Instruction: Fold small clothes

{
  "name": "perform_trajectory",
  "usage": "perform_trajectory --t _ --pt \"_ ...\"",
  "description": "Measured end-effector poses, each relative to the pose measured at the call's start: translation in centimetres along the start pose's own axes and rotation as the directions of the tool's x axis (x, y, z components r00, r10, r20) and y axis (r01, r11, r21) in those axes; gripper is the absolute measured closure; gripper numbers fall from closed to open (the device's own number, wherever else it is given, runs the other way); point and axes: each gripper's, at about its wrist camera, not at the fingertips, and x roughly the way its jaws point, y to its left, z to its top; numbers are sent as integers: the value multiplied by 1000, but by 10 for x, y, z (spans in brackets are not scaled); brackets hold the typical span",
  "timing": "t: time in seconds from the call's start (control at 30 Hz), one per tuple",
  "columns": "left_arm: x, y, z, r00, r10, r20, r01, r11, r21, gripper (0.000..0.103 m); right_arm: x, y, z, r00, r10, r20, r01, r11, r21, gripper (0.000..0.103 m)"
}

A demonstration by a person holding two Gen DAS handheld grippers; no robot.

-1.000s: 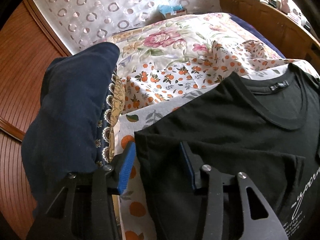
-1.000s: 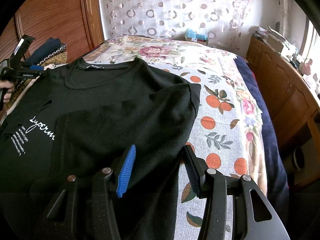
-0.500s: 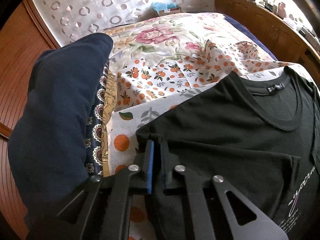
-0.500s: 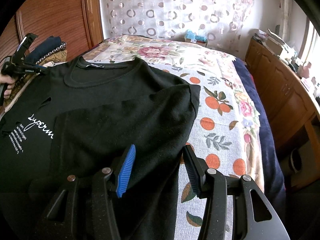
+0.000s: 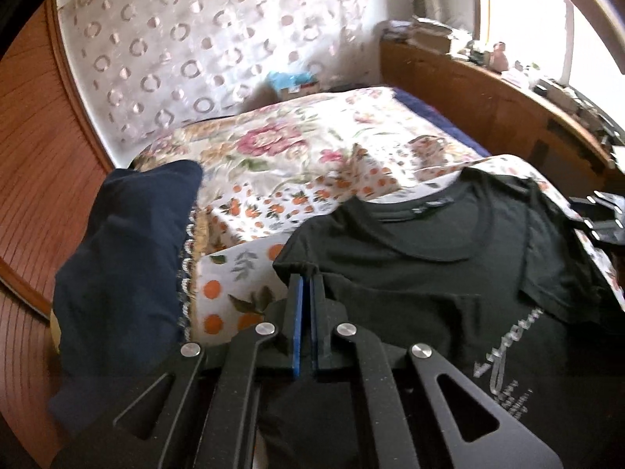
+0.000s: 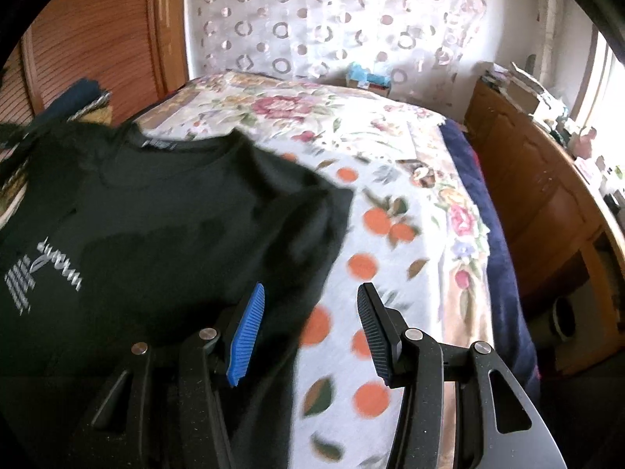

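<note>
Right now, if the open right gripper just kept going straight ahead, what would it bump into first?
Probably the bedspread. The right gripper is open, with the black shirt edge by its left finger and orange-print cloth between the fingers. Depth is hard to judge here.

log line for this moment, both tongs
left tongs: shut on black t-shirt sleeve edge | right tongs: open, empty, at shirt's other edge | surface: orange-print sheet | fold: unfinished

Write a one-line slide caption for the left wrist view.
Left gripper shut on the black T-shirt sleeve edge.
</note>
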Motion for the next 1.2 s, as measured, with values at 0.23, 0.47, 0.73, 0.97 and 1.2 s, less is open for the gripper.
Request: perform_trajectory --t 0.23,0.47,0.73,0.97,1.2 --pt "-6 -1 -10 999 -37 32 37 999 -17 100 36 -21 25 998 38 -56 -35 998 57 52" --pt "-27 -1 -30 995 -71 73 75 996 -46 100 57 -12 43 989 125 -80 -125 992 9 77" --pt "-73 2 -58 988 -70 141 80 995 -67 100 -8 20 45 996 35 81 -30 997 -69 98" --pt "-121 3 -103 975 -89 201 108 990 -87 100 -105 35 6 971 37 235 -20 997 -73 98" --pt "-172 12 -147 958 -77 276 118 984 -134 100 -171 49 -57 950 40 309 -17 997 -74 98"
